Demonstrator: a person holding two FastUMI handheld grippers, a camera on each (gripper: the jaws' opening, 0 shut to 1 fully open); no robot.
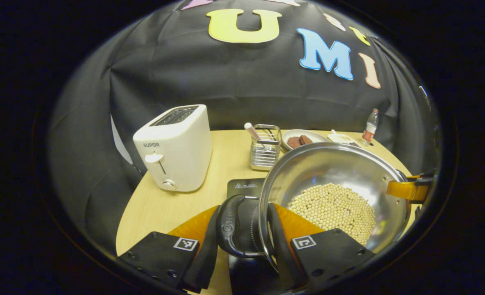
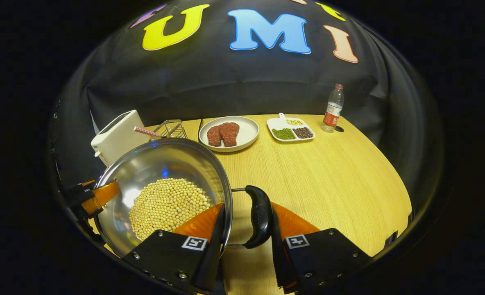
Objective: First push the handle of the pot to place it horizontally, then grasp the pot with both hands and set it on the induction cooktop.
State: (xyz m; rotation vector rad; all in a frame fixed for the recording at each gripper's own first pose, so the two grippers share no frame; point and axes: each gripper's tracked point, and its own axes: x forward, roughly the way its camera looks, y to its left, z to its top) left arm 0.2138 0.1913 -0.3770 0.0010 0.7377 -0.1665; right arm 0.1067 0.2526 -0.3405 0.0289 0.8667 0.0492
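Pot (image 1: 332,192) gripped both handles: left tool (image 1: 242,229), right tool (image 2: 246,221).

a black cloth wall (image 2: 242,86) hangs in loose folds behind the booth, closing round both sides. before it stands a desk (image 2: 328,176) of pale wood grain with a rounded edge — its far edge meets the cloth. light falls warm on the desk top, while the cloth stays dark. at the desk's left edge the cloth drops away into shadow.
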